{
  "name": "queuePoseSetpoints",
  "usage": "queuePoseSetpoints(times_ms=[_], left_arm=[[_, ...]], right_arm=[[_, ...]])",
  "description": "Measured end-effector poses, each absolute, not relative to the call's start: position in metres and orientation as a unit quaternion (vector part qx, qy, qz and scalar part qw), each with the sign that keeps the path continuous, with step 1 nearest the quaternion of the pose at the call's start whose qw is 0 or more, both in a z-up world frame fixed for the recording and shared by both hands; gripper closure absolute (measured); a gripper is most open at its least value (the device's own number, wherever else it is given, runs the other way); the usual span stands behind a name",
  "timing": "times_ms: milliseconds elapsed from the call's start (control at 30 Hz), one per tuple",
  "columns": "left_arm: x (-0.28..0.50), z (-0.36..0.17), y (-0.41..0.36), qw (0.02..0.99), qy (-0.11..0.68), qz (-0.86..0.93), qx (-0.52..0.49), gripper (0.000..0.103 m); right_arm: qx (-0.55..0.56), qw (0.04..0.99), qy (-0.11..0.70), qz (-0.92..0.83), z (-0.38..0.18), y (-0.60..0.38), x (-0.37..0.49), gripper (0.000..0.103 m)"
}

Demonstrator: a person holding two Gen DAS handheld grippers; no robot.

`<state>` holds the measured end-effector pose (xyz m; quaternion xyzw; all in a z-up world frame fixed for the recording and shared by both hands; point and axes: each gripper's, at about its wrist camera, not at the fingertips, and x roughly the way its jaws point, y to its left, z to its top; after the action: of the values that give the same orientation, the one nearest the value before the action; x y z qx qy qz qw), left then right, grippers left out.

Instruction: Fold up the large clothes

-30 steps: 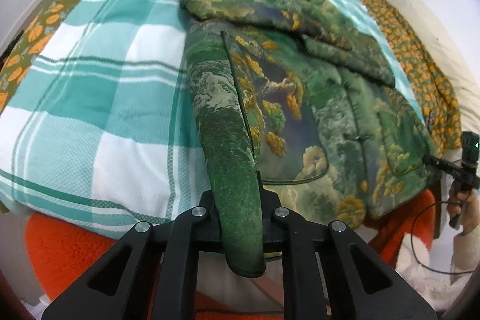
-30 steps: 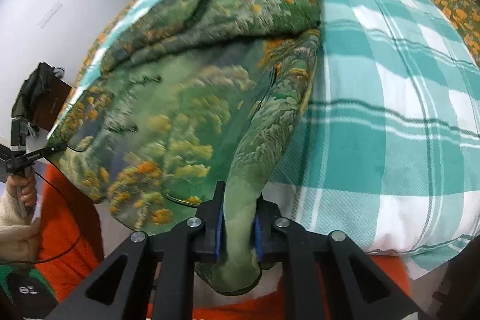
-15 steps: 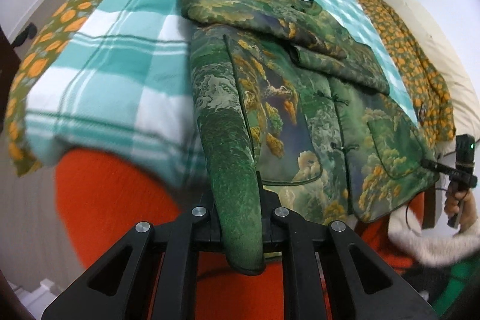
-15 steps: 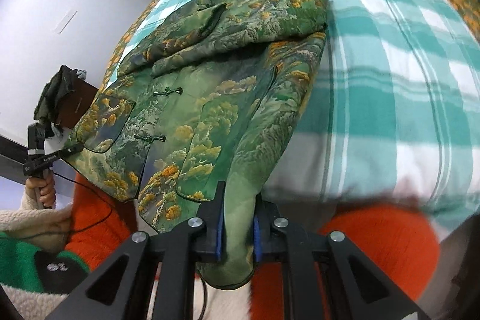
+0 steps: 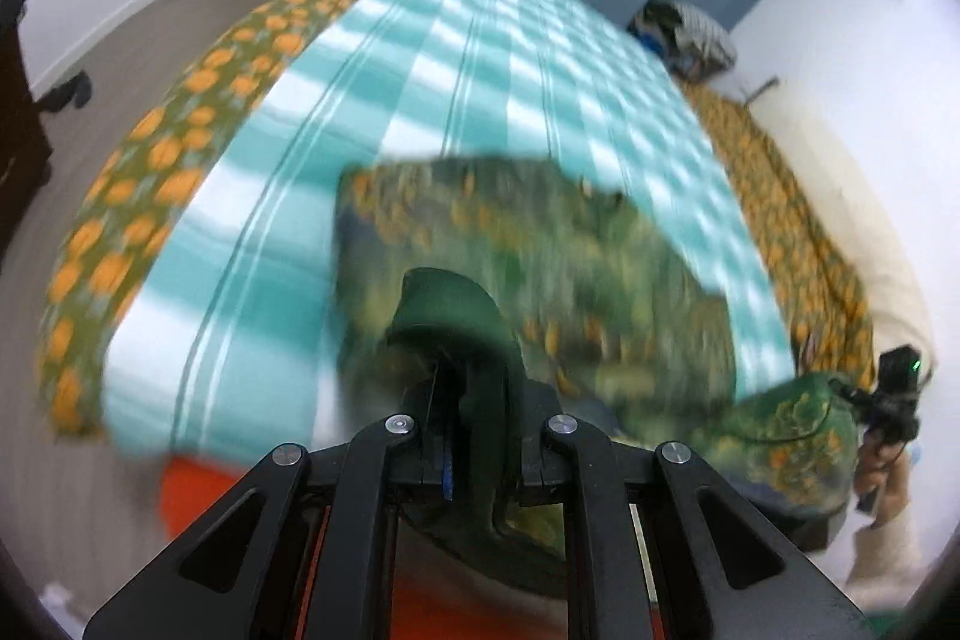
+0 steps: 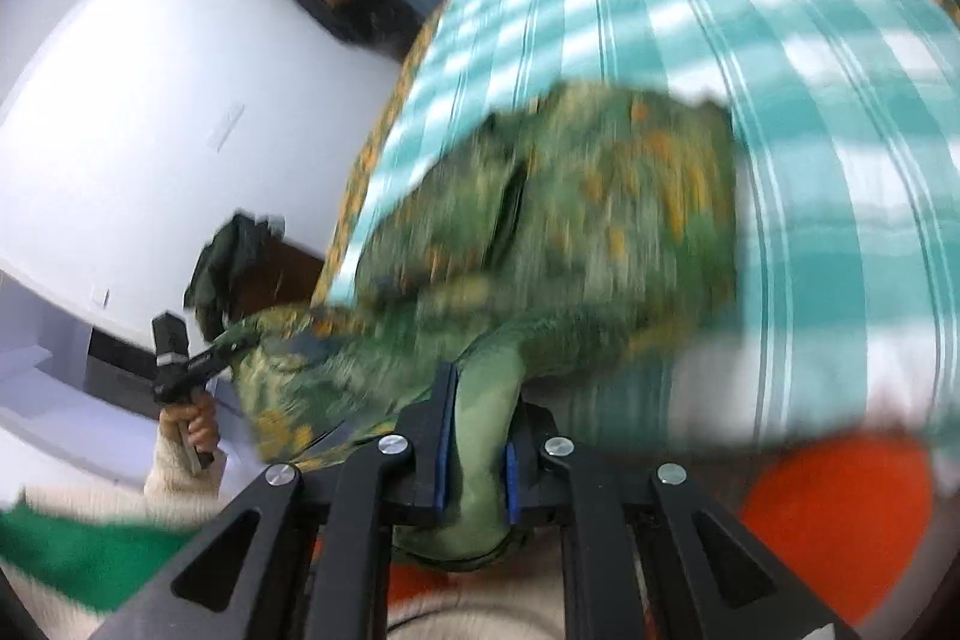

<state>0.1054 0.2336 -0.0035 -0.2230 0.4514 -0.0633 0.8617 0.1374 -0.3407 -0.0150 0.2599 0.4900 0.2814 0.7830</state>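
Jacket [image 5: 540, 268], green with orange and yellow print, is seen blurred across the centre of both frames, with its far part lying on the bed's teal-and-white checked blanket [image 5: 252, 244] and its near edge raised off it. In the left wrist view, the left hand-held gripper [image 5: 474, 436] at lower centre is clenched on a dark green fold of the jacket, which is bunched between and over the 2 fingers. In the right wrist view, the right hand-held gripper [image 6: 474, 454] at lower centre is clenched on a paler green fold, which is pressed between the blue pads [image 6: 443, 454]. The other gripper is visible at the lower left of that frame, held in a hand [image 6: 195, 421] with a cream sleeve, and the jacket's corner is pinched at its tip. An orange cover [image 6: 834, 514] is seen at lower right, below the blanket's edge.
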Motion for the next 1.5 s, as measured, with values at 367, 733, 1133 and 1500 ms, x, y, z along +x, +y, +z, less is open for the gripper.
queuePoseSetpoints(times_ms=[367,733,1133,1500], left_arm=[[0.255,-0.071,0.240,0.836,0.473,-0.049,-0.274,0.026],[0.240,-0.096,0.245,0.853,0.486,-0.052,-0.185,0.003],[0.281,-0.093,0.200,0.874,0.479,0.010,-0.080,0.093],[0.322,-0.090,0.185,0.921,0.381,0.076,0.020,0.092]], right_arm=[[0.302,0.804,0.496,0.129,-0.136,-0.338,0.291,0.085],[0.276,0.835,0.454,0.142,-0.102,-0.341,0.290,0.016],[0.031,0.870,0.487,0.066,-0.106,-0.266,0.305,0.089],[-0.029,0.921,0.389,-0.006,-0.074,-0.258,0.353,0.090]])
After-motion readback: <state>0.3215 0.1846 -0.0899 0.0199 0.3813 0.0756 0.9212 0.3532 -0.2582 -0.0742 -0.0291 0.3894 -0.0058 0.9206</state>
